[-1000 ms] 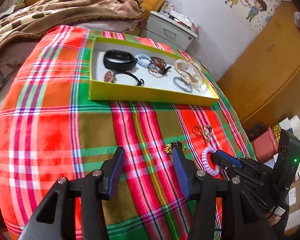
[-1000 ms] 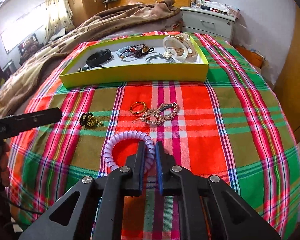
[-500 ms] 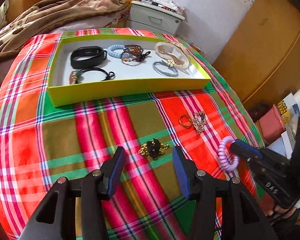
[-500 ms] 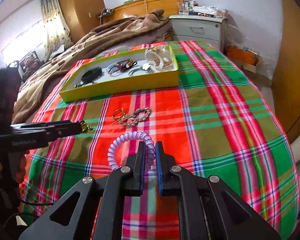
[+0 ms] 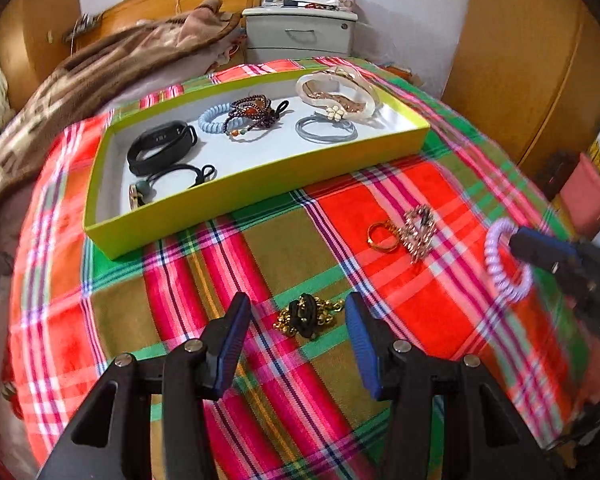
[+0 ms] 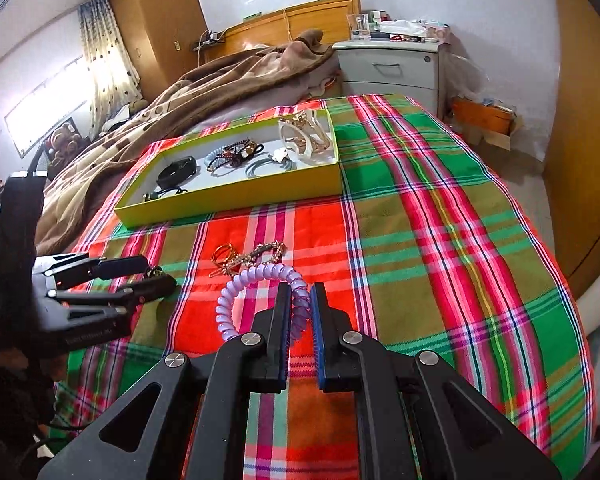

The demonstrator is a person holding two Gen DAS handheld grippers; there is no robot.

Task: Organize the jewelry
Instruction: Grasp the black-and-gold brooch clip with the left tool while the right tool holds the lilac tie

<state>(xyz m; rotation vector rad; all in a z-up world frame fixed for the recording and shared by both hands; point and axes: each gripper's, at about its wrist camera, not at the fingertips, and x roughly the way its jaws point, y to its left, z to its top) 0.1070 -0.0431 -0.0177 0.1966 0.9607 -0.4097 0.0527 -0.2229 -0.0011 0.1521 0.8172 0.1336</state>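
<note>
Left wrist view: the left gripper (image 5: 296, 320) has its jaws wide apart, low over the plaid cloth (image 5: 440, 184) covering the table, with a black and gold ornament (image 5: 306, 317) lying on the cloth between the two blue pads, touching neither. Beyond it sits a yellow-green tray (image 5: 236, 190) with a white floor, holding a black band (image 5: 160, 148), a black cord tie with a bead (image 5: 172, 178), a pale blue coil tie (image 5: 214, 120), a dark beaded bracelet (image 5: 252, 114), a grey elastic with a white flower (image 5: 326, 128) and a clear hair claw (image 5: 336, 90). On the cloth to the right of the tray's near wall lie a gold ring (image 5: 382, 236) and, touching it, a rhinestone clip (image 5: 418, 230). Further right, the right gripper (image 5: 518, 246) holds a lilac spiral hair tie (image 5: 504, 266) lifted off the cloth. Right wrist view: the right gripper (image 6: 300, 312) has its jaws clamped on the near side of the lilac spiral hair tie (image 6: 256, 280), the loop standing out ahead and to the left of the tips, clear of the plaid cloth (image 6: 440, 240). The gold ring (image 6: 224, 254) and rhinestone clip (image 6: 266, 250) lie just beyond the loop, with the yellow-green tray (image 6: 236, 196) behind them. The left gripper (image 6: 152, 276) enters from the left, jaws apart around the ornament, which is mostly hidden.
</note>
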